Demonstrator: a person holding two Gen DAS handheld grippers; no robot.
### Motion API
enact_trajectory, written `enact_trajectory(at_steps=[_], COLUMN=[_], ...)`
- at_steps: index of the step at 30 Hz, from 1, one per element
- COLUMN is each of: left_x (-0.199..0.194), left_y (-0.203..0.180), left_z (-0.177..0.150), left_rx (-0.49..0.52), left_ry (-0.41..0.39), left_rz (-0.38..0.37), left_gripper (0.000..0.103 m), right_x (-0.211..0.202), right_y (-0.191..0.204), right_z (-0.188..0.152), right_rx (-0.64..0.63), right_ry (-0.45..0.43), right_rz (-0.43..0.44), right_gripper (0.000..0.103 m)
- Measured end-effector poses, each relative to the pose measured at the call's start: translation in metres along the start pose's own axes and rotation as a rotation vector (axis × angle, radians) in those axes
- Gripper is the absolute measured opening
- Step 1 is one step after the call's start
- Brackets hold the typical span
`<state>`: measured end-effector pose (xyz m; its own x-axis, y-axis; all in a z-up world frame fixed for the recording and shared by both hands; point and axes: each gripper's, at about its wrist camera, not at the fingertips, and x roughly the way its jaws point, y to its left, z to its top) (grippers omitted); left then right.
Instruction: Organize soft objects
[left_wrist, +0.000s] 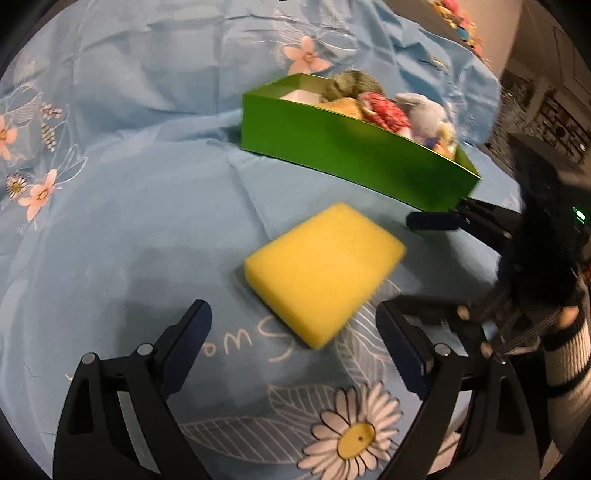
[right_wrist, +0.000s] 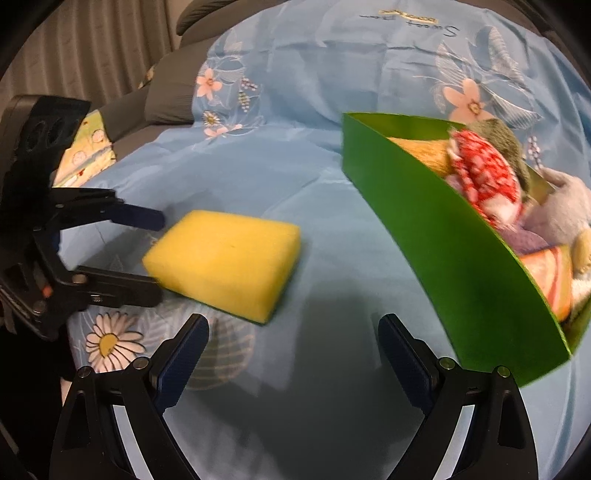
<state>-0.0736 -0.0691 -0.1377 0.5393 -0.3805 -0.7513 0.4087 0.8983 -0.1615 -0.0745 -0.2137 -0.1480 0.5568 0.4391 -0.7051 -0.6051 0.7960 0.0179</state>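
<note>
Left gripper (left_wrist: 293, 332), jaws wide and empty, flanks the near end of the rectangular yellow foam sponge (left_wrist: 323, 273) lying on the blue floral cloth (left_wrist: 147, 147). Right gripper (right_wrist: 293, 343), also wide and empty, hovers nearby. Risk: a shallow corner pinch lets the compressible sponge slip before reaching the crowded green cardboard box (left_wrist: 351, 155).

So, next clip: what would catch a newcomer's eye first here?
The yellow sponge lies alone on the blue floral cloth, just ahead of the open left gripper. Behind it stands the green box, already crowded with soft toys, a red-and-white patterned one among them. The right gripper is open and empty over bare cloth, between sponge and box.
</note>
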Motion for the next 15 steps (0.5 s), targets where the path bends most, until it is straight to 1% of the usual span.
enact_trajectory(at_steps=[3, 5, 9, 12, 15], left_x=[0.007, 0.01, 0.007, 0.008, 0.011], left_y=[0.006, 0.007, 0.016, 0.025, 0.024], left_z=[0.003, 0.004, 0.004, 0.003, 0.001], left_rx=[-0.033, -0.023, -0.045, -0.072, -0.062], left_ry=[-0.001, -0.006, -0.017, -0.008, 0.003], left_rz=[0.038, 0.083, 0.095, 0.081, 0.068], left_gripper=[0.088, 0.088, 0.088, 0.088, 0.087], right_x=[0.001, 0.002, 0.006, 0.012, 0.017], right_y=[0.006, 0.006, 0.007, 0.01, 0.013], right_z=[0.005, 0.009, 0.014, 0.017, 0.021], right_rx=[-0.012, -0.004, 0.018, 0.018, 0.02], right_ry=[-0.022, -0.03, -0.04, -0.03, -0.021], right_rz=[0.007, 0.019, 0.04, 0.047, 0.048], right_gripper=[0.094, 0.094, 0.094, 0.094, 0.094])
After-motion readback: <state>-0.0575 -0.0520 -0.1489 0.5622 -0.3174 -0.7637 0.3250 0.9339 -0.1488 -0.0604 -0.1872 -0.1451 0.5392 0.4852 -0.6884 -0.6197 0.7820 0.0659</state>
